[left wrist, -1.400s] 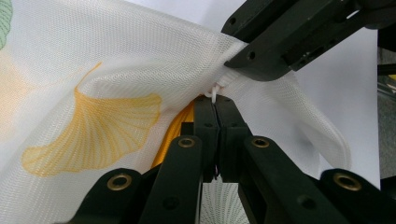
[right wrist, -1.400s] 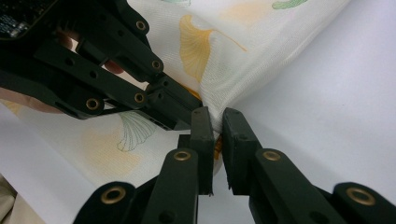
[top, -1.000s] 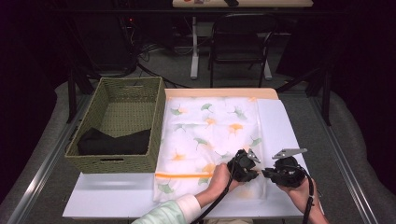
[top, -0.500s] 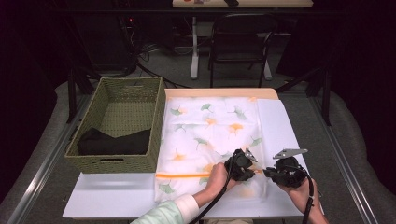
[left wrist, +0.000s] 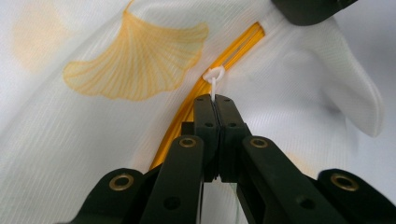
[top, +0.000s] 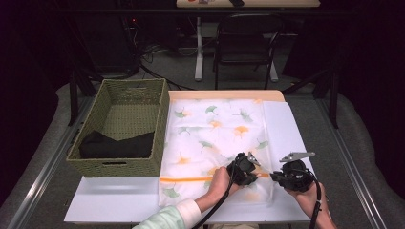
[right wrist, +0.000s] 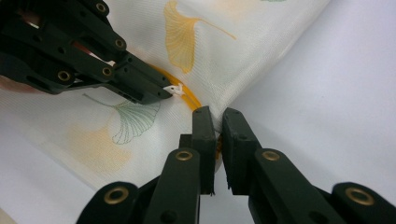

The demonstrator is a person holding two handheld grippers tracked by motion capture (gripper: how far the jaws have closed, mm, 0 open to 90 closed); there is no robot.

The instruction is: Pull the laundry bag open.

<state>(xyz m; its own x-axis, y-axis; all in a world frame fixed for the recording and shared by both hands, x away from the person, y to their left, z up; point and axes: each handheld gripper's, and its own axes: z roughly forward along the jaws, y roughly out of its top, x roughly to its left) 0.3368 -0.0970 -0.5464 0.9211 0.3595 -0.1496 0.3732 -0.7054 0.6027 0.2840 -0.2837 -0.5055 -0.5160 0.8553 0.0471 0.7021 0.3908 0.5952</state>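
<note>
We see the leaf-printed mesh bag [top: 215,143] lying flat on the tabletop [top: 119,202] right of the basket [top: 125,126], our left tool [left wrist: 215,99] clamped on its white zipper pull [left wrist: 214,74] near the right edge, and our right tool [right wrist: 217,114] pinching the bag's edge just beside.

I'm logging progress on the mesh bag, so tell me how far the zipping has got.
Done: both grips are set. The left gripper is shut on the white zipper pull, and the right gripper pinches the mesh bag by its edge at the end of the orange zipper. In hand: holding the bag taut. Left: drawing the pull along the zipper; which way it must run I cannot tell.
</note>
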